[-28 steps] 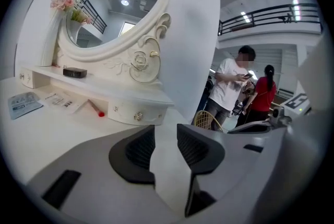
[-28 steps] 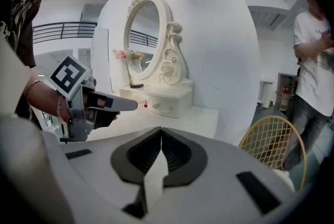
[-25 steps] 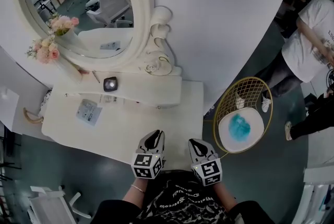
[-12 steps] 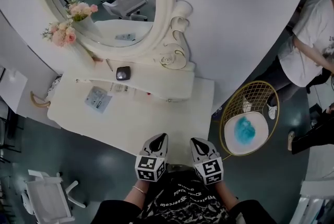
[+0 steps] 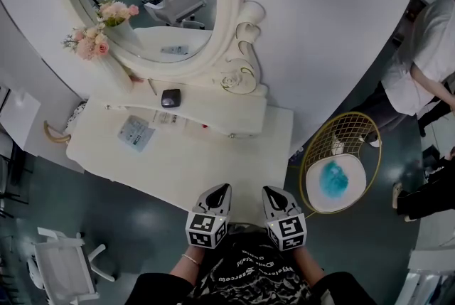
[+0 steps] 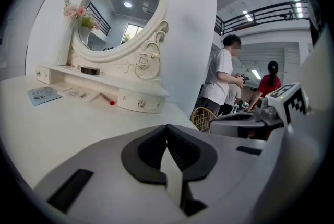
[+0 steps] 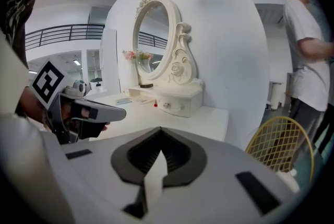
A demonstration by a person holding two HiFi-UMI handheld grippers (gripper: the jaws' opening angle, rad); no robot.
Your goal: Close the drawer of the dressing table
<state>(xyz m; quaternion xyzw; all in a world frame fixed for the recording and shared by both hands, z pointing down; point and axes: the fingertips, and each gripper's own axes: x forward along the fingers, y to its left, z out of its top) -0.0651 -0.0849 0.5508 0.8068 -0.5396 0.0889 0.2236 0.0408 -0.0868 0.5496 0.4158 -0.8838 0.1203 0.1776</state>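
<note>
Head view looks down on the white dressing table (image 5: 178,168), whose worktop spreads out below the oval mirror (image 5: 153,5). The drawer (image 5: 238,127) sits in the low shelf unit directly under the mirror's base, and its knobbed front looks flush with the unit. The left gripper (image 5: 222,188) and right gripper (image 5: 269,190) hover side by side over the worktop's near edge, well apart from the mirror and clear of the drawer. Both grippers have their jaws pressed together with nothing between them. A leaflet (image 5: 135,133) lies below the mirror's left side. A gold wire chair (image 5: 343,136) stands to the mirror's right.
</note>
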